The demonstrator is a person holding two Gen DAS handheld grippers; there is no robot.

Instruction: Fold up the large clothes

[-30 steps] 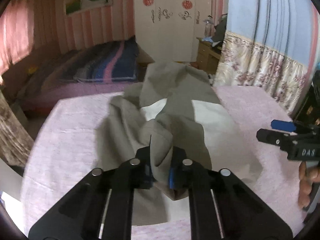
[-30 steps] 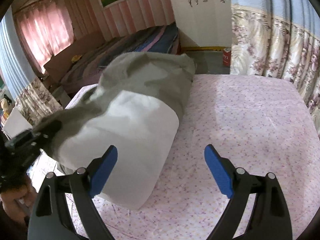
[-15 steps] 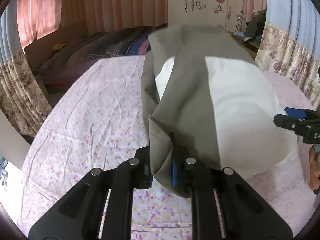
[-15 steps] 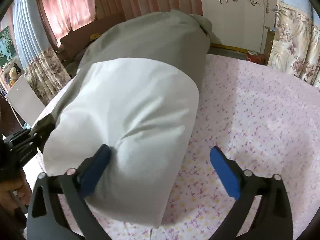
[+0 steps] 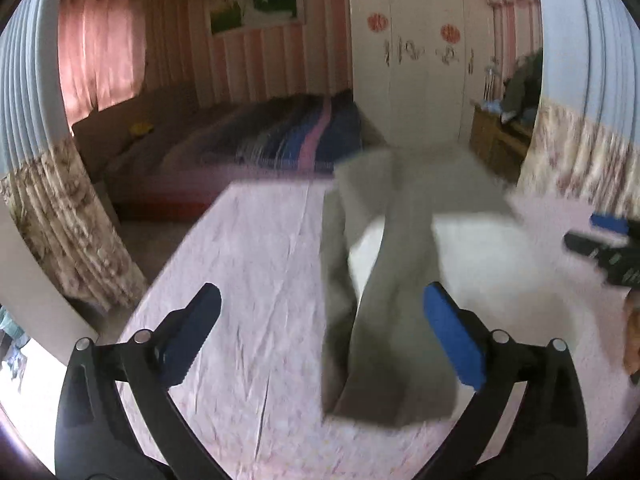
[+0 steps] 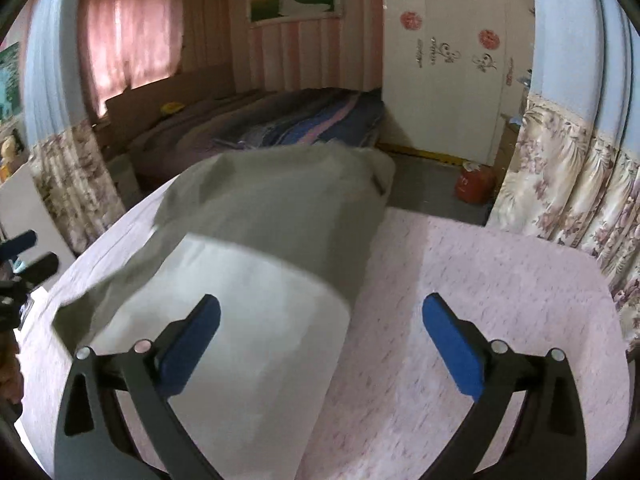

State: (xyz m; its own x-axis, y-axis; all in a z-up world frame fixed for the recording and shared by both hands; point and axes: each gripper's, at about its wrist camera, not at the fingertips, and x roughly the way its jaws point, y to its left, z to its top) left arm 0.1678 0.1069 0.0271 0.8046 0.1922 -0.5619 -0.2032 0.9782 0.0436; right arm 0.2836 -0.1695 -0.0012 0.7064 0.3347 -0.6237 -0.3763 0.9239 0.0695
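The left gripper has just sprung its jaws wide, letting go of the grey-and-white garment, which lies lengthwise on the pink floral bed. The right gripper is spread too, empty over the garment's near end; unpinned, the loose fold may slump or skew.

dim daylight is glowing through the pink curtains; motion blur is smearing both views (fisheye edges bending).

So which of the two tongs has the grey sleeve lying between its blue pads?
The left tongs: the grey-green sleeve lies unpinched between their just-opened pads. The right tongs straddle only the garment's white panel edge.
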